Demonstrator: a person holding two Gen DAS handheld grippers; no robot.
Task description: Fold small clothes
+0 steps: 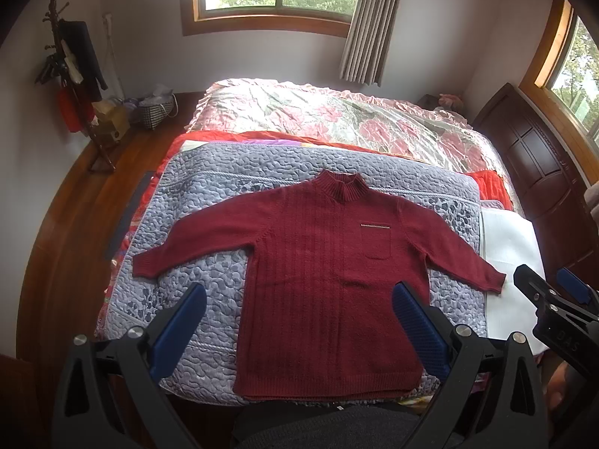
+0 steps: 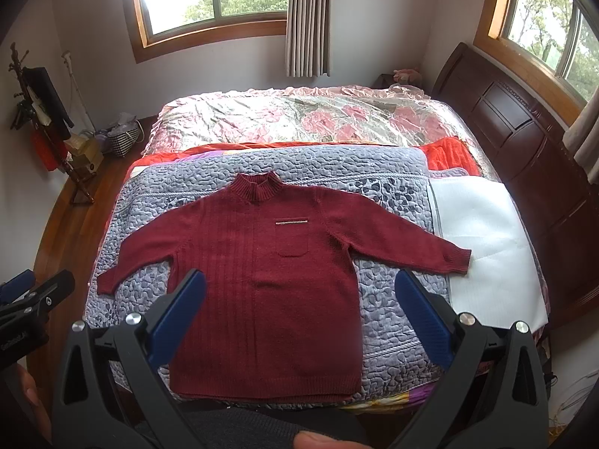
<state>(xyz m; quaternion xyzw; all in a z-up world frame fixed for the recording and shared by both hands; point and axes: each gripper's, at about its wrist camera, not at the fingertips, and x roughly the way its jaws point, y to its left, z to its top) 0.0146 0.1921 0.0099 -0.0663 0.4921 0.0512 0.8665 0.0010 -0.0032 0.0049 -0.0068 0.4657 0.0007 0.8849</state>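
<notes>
A dark red knitted sweater (image 1: pixel 322 262) lies face up and flat on a grey-blue quilted blanket (image 1: pixel 209 202) spread over the near end of the bed, its ribbed high collar pointing toward the far wall and its hem at the near edge. Both sleeves are stretched out to the sides; the cuff on the right reaches off the quilt onto a white sheet (image 1: pixel 509 247) lying beside it, while the other cuff rests on the quilt. A small chest pocket (image 2: pixel 292 237) with a pale trim line sits on the front. The left gripper (image 1: pixel 299 321) hangs above the lower part of the sweater with its blue-padded fingers (image 1: pixel 179 329) spread wide and nothing between them, clear of the cloth. The right gripper (image 2: pixel 299 314) hovers likewise over the sweater's body, its fingers (image 2: pixel 423 318) just as far apart and holding nothing. Each gripper shows at the edge of the other's view, side by side. Beyond the quilt the bed is covered with a shiny floral bedspread (image 1: pixel 337 116) in pink and grey, with a strip of red-orange blanket (image 2: pixel 449 157) showing between the two. A dark wooden headboard (image 2: pixel 524 142) stands along the right side, a coat stand (image 1: pixel 71 86) with hanging clothes stands in the far left corner on the wooden floor, and a striped curtain (image 2: pixel 307 18) hangs beside the window in the far wall.
</notes>
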